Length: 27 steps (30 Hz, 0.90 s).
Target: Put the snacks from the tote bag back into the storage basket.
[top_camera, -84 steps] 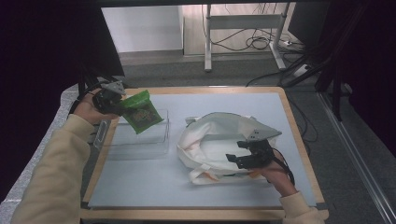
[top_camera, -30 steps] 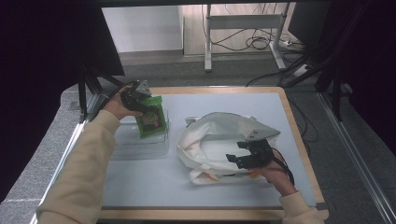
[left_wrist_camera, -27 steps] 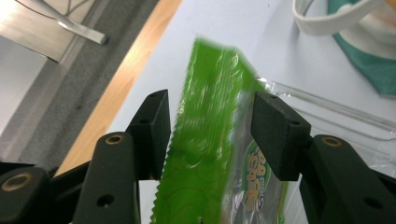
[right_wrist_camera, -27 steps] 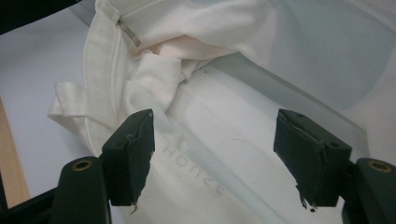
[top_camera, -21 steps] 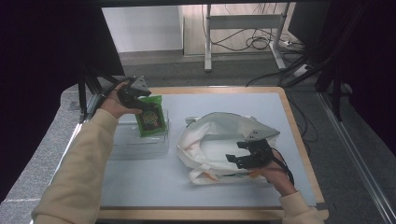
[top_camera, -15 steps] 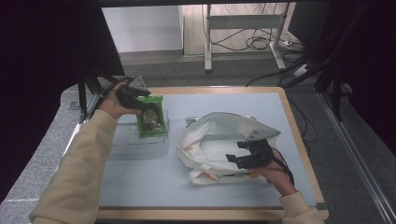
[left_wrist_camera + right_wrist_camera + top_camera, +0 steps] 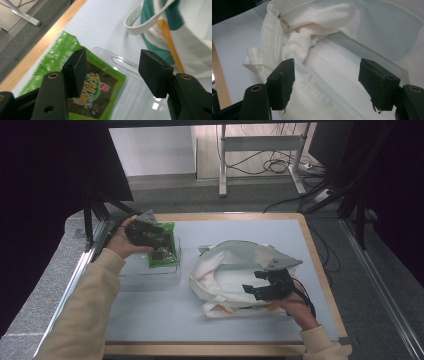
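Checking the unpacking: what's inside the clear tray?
A green snack packet lies in the clear tray, partly hidden by the left hand-held gripper; nothing else visible.

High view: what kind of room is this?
Probably a lab or workshop set up for recording: a wood-edged table with a pale blue top, loose black cables on the floor, and dark curtains around it.

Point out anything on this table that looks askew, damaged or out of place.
The green snack packet lies tilted across the far rim of the clear plastic tray, not flat inside it; the left gripper, jaws just opened, no longer presses it. The white tote bag lies crumpled, mouth gaping. Nothing looks spilled or broken.
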Motion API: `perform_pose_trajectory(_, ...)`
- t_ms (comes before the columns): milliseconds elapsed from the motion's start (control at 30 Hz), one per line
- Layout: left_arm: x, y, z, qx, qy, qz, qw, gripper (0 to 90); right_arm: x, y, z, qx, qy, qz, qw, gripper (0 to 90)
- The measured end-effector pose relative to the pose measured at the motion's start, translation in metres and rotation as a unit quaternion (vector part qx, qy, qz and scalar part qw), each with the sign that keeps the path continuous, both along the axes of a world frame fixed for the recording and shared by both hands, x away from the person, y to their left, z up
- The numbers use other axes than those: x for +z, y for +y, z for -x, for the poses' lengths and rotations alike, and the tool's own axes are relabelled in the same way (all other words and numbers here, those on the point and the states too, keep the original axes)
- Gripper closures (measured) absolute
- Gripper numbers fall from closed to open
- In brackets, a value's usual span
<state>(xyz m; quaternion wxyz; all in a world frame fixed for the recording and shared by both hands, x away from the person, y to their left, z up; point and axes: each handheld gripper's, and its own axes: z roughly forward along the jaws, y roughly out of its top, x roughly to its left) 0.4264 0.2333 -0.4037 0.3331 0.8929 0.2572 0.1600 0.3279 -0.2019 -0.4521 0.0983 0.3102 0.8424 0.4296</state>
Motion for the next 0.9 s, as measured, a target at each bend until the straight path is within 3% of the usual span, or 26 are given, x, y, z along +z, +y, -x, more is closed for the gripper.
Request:
perform_pose_trajectory(400, -0.002, -0.005, 0.034, -0.003, -0.005, 0.044, 0.9990, 39.3, 0.001, 0.001, 0.003, 0.000, -0.002, 0.001, 1.0000, 29.3)
perform_pose_trajectory(667, -0.018, -0.009, 0.059, -0.007, 0.006, 0.081, 0.9967, 38.6, 0.004, -0.002, 0.004, -0.005, -0.007, 0.000, 1.0000, 29.4)
perform_pose_trajectory(900, -0.028, -0.017, 0.080, -0.009, 0.013, 0.098, 0.9951, 37.8, 0.005, -0.005, 0.003, -0.008, -0.006, -0.002, 1.0000, 29.4)
